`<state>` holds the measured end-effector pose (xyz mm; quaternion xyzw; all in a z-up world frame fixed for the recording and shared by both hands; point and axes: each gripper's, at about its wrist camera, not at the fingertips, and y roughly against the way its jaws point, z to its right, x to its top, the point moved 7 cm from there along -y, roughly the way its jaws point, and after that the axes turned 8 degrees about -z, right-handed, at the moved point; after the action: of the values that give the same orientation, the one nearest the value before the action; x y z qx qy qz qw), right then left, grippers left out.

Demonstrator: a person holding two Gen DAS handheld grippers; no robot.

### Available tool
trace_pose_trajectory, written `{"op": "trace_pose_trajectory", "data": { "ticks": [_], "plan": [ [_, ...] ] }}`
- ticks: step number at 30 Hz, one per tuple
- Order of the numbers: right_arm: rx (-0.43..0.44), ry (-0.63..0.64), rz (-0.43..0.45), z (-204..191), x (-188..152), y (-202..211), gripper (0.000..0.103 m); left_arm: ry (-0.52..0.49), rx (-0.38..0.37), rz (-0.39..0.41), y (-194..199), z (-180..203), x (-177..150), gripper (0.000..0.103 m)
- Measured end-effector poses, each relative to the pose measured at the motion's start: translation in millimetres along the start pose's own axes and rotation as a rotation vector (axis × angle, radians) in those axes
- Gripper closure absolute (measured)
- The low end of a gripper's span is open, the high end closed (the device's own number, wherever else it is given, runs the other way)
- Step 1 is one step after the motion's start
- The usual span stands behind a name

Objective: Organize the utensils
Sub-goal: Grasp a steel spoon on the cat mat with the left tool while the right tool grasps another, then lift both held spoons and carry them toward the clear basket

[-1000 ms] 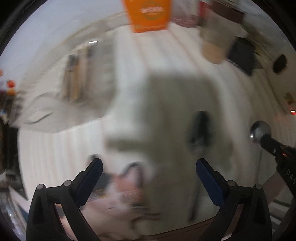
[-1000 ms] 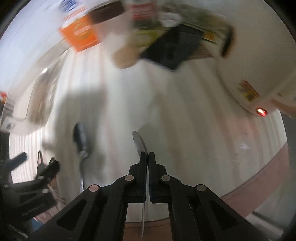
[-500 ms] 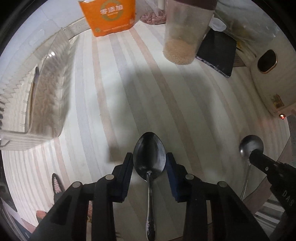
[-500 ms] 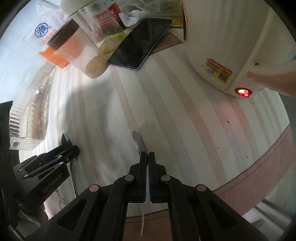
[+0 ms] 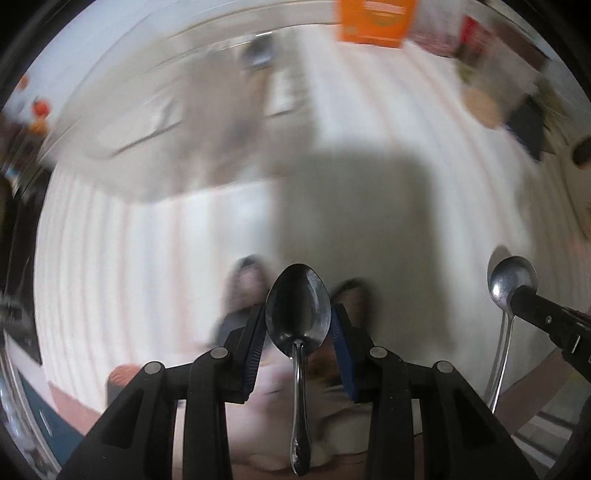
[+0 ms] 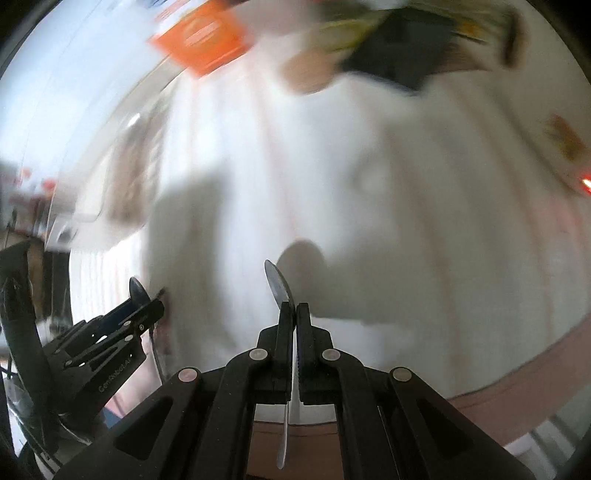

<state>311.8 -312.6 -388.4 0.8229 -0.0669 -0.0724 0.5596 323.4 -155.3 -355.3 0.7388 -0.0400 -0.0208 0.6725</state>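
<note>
left claw (image 5: 298, 325) gripping dark spoon (image 5: 297, 308), right claw (image 6: 294, 314) clamping spoon (image 6: 279, 286)

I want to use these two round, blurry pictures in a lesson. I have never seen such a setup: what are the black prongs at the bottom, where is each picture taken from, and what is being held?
No robot here: a person holds hand-held tongs, one per hand, each with a wide-angle camera looking along its prongs. In the left camera's picture, the left tongs clamp a dark spoon by its bowl. In the right camera's picture, the right tongs pinch a second spoon seen edge-on. Below is a pale striped table; an orange box stands at the back. The blur hides the rest.
</note>
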Motion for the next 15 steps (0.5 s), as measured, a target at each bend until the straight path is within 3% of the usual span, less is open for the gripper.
{"op": "trace_pose_trajectory", "data": {
  "ticks": [5,8,12,15],
  "plan": [
    [-0.027,0.113,-0.041,-53,-9,-21,0.102,0.088,0.015,-0.015,-6,-46,-12,0.071],
    [-0.102,0.172,-0.033,-72,-10,-26,0.101,0.114,-0.008,-0.020,-12,-56,-19,0.071],
    [-0.118,0.155,-0.072,-74,-10,-32,0.095,0.113,-0.022,-0.012,-15,-68,-31,0.071],
    [-0.083,0.107,-0.084,-68,-9,-35,0.093,0.114,-0.040,-0.007,-20,-74,-28,0.071]
  ]
}}
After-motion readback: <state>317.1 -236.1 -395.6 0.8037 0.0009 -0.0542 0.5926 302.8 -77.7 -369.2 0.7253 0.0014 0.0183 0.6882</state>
